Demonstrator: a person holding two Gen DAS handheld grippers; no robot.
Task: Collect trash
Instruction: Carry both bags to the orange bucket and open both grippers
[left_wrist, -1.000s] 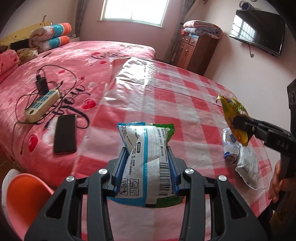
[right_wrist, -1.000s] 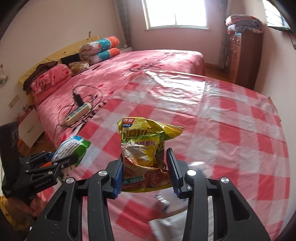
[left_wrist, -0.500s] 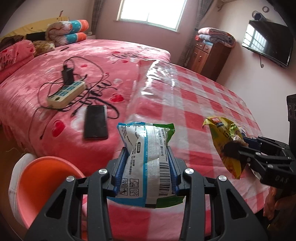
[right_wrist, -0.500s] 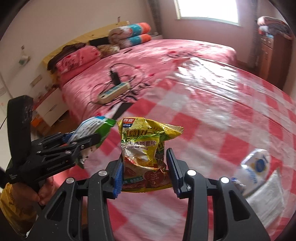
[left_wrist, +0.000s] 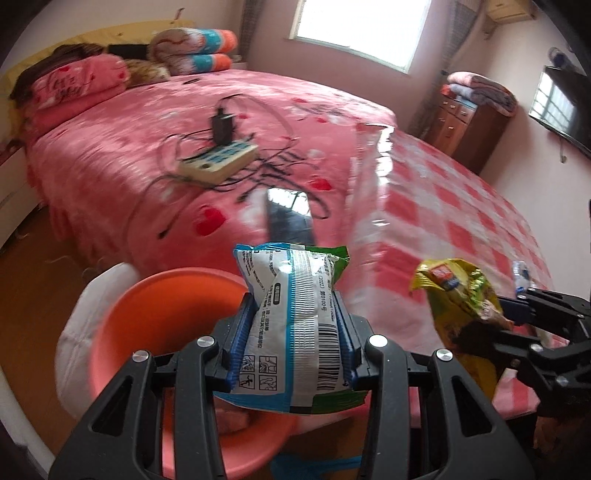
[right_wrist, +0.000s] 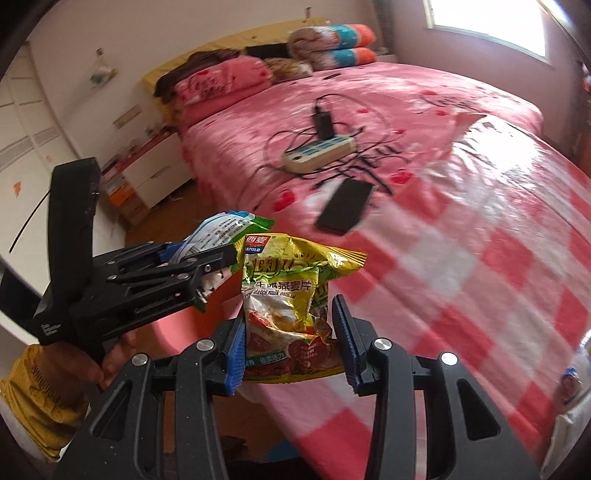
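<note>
Left gripper (left_wrist: 291, 341) clamped on white-and-blue snack packet (left_wrist: 295, 317), blue pads pressing both sides, packet upright above near rim of orange bin (left_wrist: 155, 306). Right gripper (right_wrist: 291, 341) closed on crumpled yellow oat packet (right_wrist: 295, 295), hanging at edge of checked table cover (right_wrist: 480, 266), just right of the other packet. Step in hand judged: carry both over bin and drop. To do well: centre each packet over bin mouth before parting jaws, release left one first, keep grippers from knocking together. Legible: barcode and pictograms on white packet; "oats milk" in Latin script plus Chinese characters on yellow packet; brand patch too small to read
</note>
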